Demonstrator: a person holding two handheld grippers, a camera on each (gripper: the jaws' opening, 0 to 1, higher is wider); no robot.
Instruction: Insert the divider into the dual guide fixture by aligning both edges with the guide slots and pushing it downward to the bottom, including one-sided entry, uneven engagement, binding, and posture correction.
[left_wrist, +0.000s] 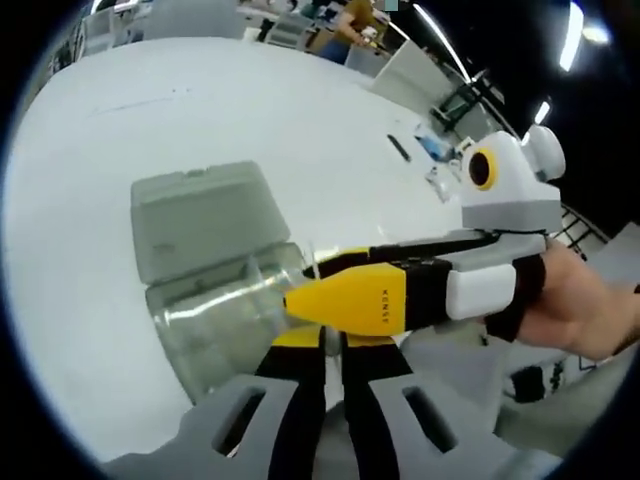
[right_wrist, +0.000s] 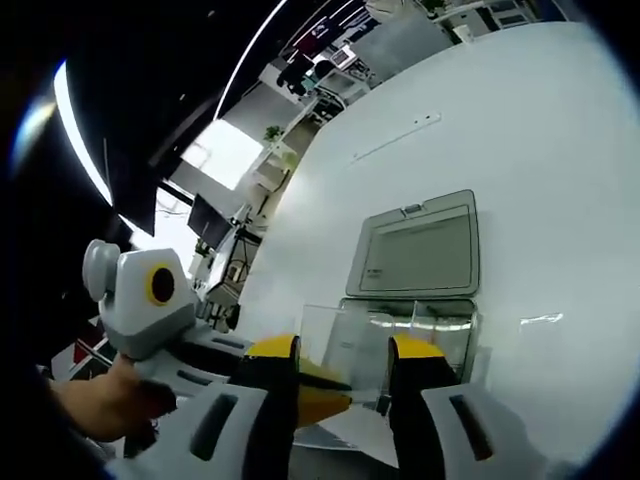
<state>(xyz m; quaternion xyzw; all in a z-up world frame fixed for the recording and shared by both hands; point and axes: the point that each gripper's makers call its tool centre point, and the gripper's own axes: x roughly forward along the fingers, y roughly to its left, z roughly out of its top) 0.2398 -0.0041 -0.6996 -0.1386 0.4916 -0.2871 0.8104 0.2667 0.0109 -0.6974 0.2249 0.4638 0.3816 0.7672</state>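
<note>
A clear plastic box (left_wrist: 215, 320) stands on the white table with its grey lid (left_wrist: 200, 215) folded open. The right gripper view has the same box (right_wrist: 445, 335) and lid (right_wrist: 420, 245). A thin clear divider (right_wrist: 340, 335) stands upright just in front of the box; its top edge (left_wrist: 310, 255) peeks above the yellow fingers. My right gripper (right_wrist: 342, 355) has its jaws well apart on either side of the divider, and it reaches in from the right (left_wrist: 315, 278). My left gripper (left_wrist: 335, 340) has its jaws nearly together low on the divider, with its yellow tip (right_wrist: 335, 398) at the sheet's lower edge.
The white table (left_wrist: 200, 100) stretches far beyond the box. A dark pen-like item (left_wrist: 400, 148) and small blue bits (left_wrist: 435, 150) lie near its far right edge. A hand (left_wrist: 580, 310) holds the right gripper. A person (left_wrist: 355, 15) stands at the back.
</note>
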